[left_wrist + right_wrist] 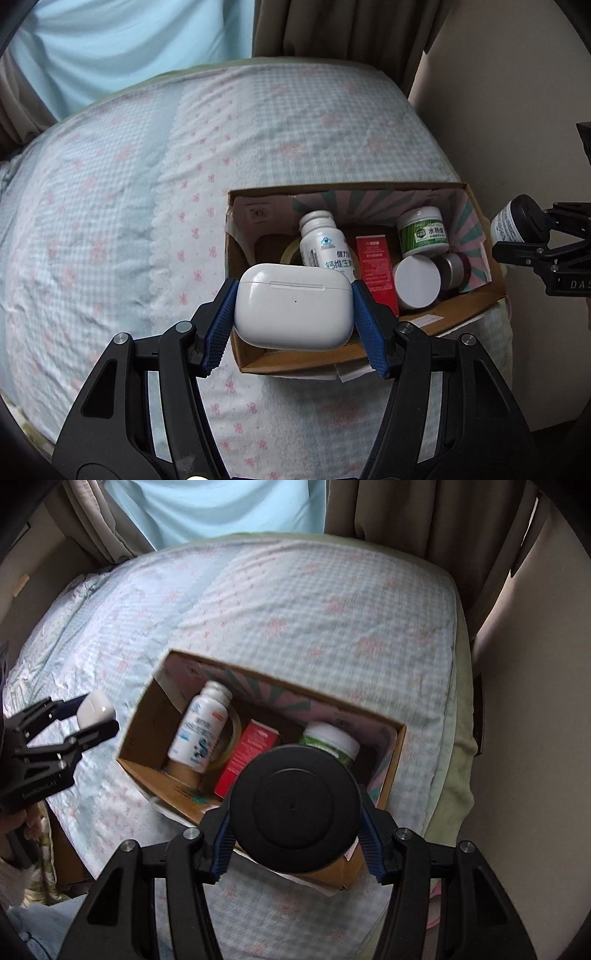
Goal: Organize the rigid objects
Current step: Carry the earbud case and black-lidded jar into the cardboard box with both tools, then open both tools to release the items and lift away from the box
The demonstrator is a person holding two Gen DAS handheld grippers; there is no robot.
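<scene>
Two grippers each pinch one thing above a cardboard box (476,295) on the bed cover (110,206). Nearest, the left gripper (293,314) clamps a white earbud case (291,306) between its blue pads, over the near left corner of the box. The right gripper (295,812) squeezes a black-capped jar (295,808) above the near right part. Inside the box lie a white bottle (321,240), a red carton (373,262), a green-labelled jar (423,232) and a white-lidded jar (417,280). Curtains (332,26) hang behind the bed.
</scene>
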